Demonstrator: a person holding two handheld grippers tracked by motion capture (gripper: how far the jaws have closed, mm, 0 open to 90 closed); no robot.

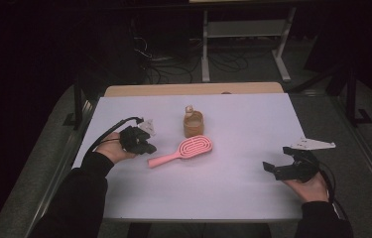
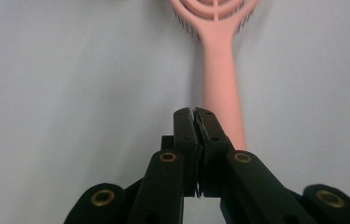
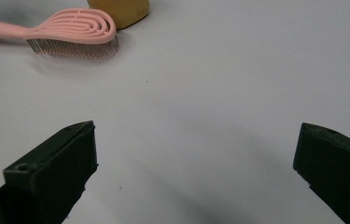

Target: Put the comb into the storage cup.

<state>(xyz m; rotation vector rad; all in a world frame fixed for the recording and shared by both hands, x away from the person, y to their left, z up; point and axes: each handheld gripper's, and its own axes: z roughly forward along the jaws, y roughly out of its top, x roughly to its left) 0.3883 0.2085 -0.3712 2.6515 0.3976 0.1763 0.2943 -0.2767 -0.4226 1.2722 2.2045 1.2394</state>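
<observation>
A pink hairbrush (image 1: 189, 148) lies on the white table (image 1: 233, 193), head toward the right and handle toward the left. My left gripper (image 1: 150, 148) hovers just left of the handle's end. In the left gripper view its jaws (image 2: 195, 113) are pressed together with nothing between them, and the brush handle (image 2: 221, 74) runs away just beyond and right of the tips. My right gripper (image 1: 277, 157) rests near the table's right edge, well clear of the brush. Its jaws (image 3: 196, 154) stand wide apart over bare table, with the hairbrush (image 3: 72, 29) far off at the upper left.
A small amber jar (image 1: 193, 124) with a pale top stands just behind the brush head; its base (image 3: 119, 8) shows in the right gripper view. A wooden strip (image 1: 193, 89) borders the table's far edge. Beyond it are dark floor, cables and a metal frame.
</observation>
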